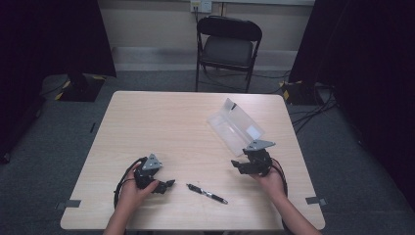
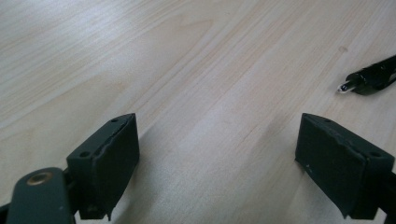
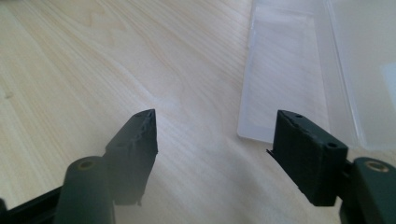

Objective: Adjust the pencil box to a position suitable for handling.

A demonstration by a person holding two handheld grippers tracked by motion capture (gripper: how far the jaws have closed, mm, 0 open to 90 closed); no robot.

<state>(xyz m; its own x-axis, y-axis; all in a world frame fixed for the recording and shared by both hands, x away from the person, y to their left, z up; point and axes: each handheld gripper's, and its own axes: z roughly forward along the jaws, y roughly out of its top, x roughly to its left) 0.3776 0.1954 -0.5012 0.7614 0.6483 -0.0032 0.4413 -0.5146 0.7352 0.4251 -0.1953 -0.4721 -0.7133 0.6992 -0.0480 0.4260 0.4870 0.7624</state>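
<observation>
With both tongs, left point(image 1: 166, 185) and right point(image 1: 237, 165), open and empty, the pen point(image 1: 207, 193) lies ungrasped on the desk point(image 1: 161, 117) beside the open clear case point(image 1: 235, 126); stowing remains.

Black tongs point(image 1: 169, 185) with grey three-cornered plates, black cables, seemingly brass-coloured screws.

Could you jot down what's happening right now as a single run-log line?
left gripper: open, empty, near pen | right gripper: open, empty, beside clear case | pen: lying on table, untouched | case: lid open
</observation>
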